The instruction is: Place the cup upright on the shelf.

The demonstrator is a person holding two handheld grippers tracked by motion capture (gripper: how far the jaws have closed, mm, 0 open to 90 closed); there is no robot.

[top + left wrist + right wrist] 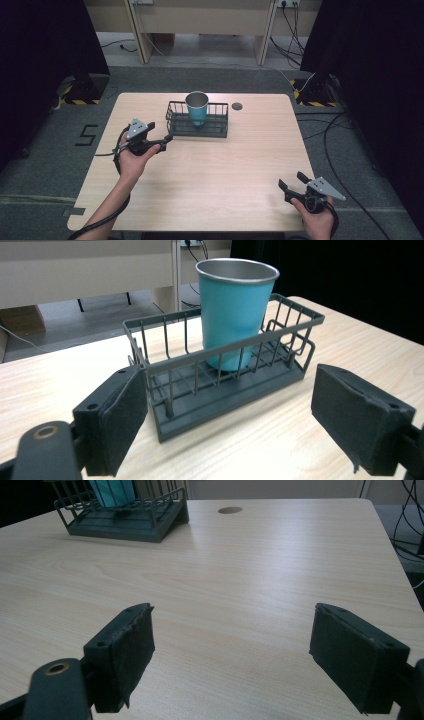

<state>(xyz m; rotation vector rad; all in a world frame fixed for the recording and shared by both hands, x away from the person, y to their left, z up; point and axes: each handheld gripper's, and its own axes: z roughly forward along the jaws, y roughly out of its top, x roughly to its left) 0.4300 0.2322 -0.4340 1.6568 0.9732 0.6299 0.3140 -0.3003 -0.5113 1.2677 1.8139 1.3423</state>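
A teal metal cup [197,107] [235,310] stands upright inside a dark wire basket [218,126] [165,360] near the table's far middle. My left gripper [159,134] [227,425] is open just left of the basket's end, its jaws wide apart and nothing between them. At the table's near right corner my right gripper [291,181] [230,665] is open over bare wood, pointing toward the basket [150,522], where the cup's teal base [112,492] shows at the top.
The light wooden table [210,175] has a round cable hole [237,106] [230,510] right of the basket. Black curtains flank both sides. Cables lie on the grey floor to the right, and a wooden bench frame stands beyond the table.
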